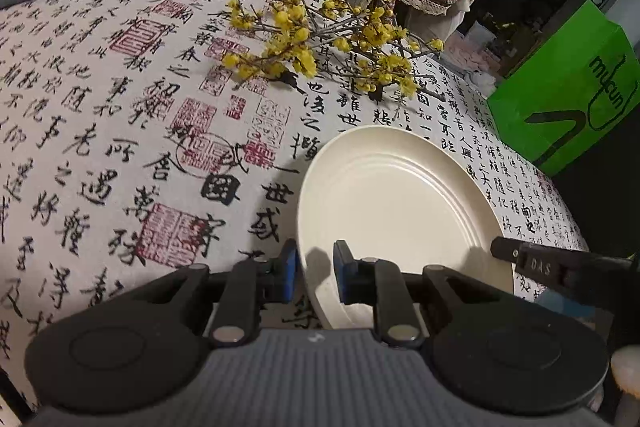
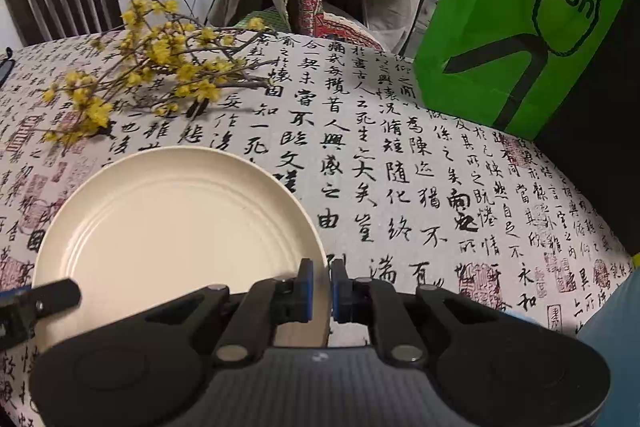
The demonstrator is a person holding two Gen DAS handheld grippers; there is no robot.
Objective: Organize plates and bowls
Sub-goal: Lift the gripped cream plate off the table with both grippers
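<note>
From the left wrist, my left claw (image 1: 315, 277) is pinched onto the near left rim of the plate (image 1: 396, 195), one blue pad outside the edge and one inside. The plate sits on the tabletop (image 1: 120, 147), just this side of the flower sprig (image 1: 320, 39), with the green bag (image 1: 568, 95) beyond it to the right. It is cream, round, smooth and ribbed in shallow rings around the well; I judge it stiff, light, probably slick, and chippable if dropped. The rim is the only sensible hold.

From the right wrist, my right claw (image 2: 322, 287) is closed nearly fully on the plate's (image 2: 172, 219) near right rim. The sprig (image 2: 160, 67) lies beyond the plate; the cloth is matte, printed with calligraphy. With two opposite rim grips, I'd lift level.
</note>
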